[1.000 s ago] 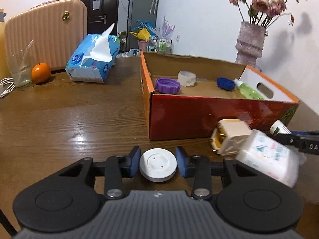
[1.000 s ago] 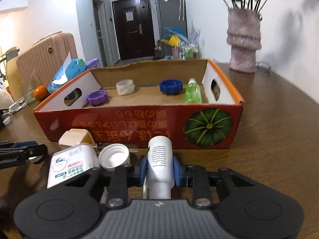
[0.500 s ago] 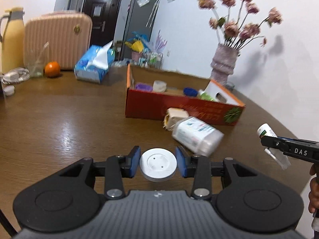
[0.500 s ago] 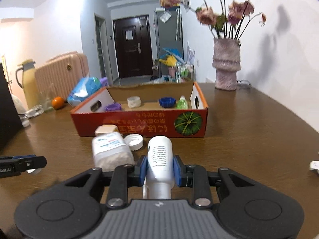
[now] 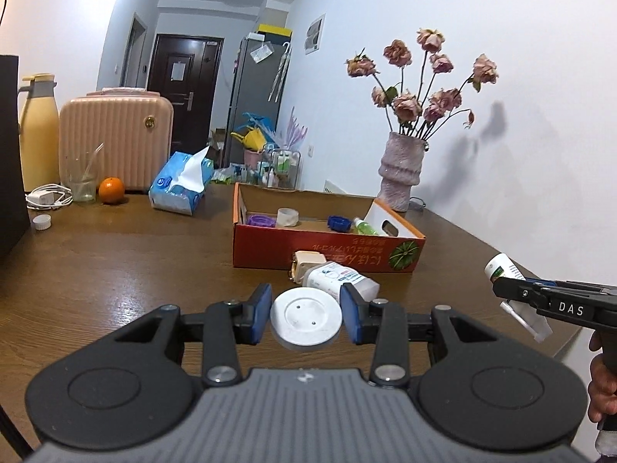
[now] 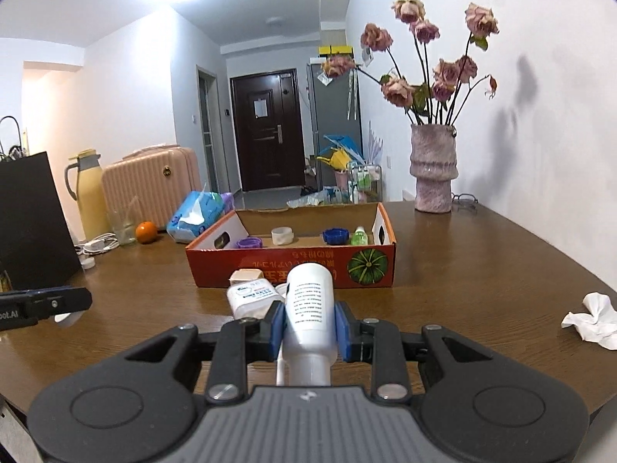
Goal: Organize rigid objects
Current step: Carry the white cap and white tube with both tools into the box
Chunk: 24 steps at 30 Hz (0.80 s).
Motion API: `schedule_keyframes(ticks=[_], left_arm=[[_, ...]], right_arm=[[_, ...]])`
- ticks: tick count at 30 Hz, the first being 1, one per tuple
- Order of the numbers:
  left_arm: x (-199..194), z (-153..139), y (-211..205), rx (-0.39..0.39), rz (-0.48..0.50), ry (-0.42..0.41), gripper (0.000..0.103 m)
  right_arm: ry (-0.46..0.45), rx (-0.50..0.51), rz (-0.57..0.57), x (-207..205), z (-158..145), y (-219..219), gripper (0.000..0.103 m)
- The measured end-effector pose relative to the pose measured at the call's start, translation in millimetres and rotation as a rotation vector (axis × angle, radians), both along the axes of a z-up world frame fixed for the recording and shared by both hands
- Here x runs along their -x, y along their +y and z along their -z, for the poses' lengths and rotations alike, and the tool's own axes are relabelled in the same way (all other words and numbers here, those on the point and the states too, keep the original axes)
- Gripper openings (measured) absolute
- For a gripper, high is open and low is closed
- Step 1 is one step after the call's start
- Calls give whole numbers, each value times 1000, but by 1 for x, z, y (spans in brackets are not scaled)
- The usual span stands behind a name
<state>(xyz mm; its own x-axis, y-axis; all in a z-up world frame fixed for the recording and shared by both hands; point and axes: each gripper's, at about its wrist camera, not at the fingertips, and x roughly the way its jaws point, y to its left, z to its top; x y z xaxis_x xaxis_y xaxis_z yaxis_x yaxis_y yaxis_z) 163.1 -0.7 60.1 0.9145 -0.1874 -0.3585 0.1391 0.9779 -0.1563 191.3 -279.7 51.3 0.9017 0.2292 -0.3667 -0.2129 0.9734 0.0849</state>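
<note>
My left gripper (image 5: pixel 306 318) is shut on a white round lid (image 5: pixel 306 321), held above the table short of the box. My right gripper (image 6: pixel 309 326) is shut on a white tube-shaped bottle (image 6: pixel 309 308); it also shows at the right of the left wrist view (image 5: pixel 516 289). The red cardboard box (image 6: pixel 293 264) sits mid-table and holds a purple lid (image 6: pixel 248 243), a white ring (image 6: pixel 282 235), a blue lid (image 6: pixel 335 236) and a green bottle (image 6: pixel 359 237). In front of the box lie a white bottle (image 5: pixel 339 278) and a beige plug (image 5: pixel 306 260).
A vase of dried roses (image 6: pixel 432 169) stands at the back right. A tissue pack (image 5: pixel 179 185), an orange (image 5: pixel 111 190), a glass (image 5: pixel 81 177), a charger (image 5: pixel 48 197), a small white cap (image 5: pixel 42 222) and a yellow jug (image 5: pixel 36 135) sit at the left. A crumpled tissue (image 6: pixel 592 320) lies right.
Both grippers have pulled back and up from the box, each still holding its object. The box and the loose items before it now look farther away.
</note>
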Motion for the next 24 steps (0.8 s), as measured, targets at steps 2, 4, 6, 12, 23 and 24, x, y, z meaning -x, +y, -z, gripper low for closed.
schedule_keyframes(ticks=[2,4,6,12,23,24], left_arm=[[3,-1,-1,-2,3,-5,39],[4,-1,-1,-1,4,-8,39],[3,0,-1,-1,4,-8,39],[-17,1,-3,-25,22,7,39],[-170,-22,4,-31,108,26,39],[-191,-22,3,-41,110,38,39]], right_arm=[[-5,-2,2,5,0,0,27],[-5,-3,5,7,0,-1,27],[0,-1,8,6,2,-2,27],[20,-2,6,-11,6,-4,27],[9,45,-107,-137,-23,5,27],[17,56,-116,-154,-25,6,27]])
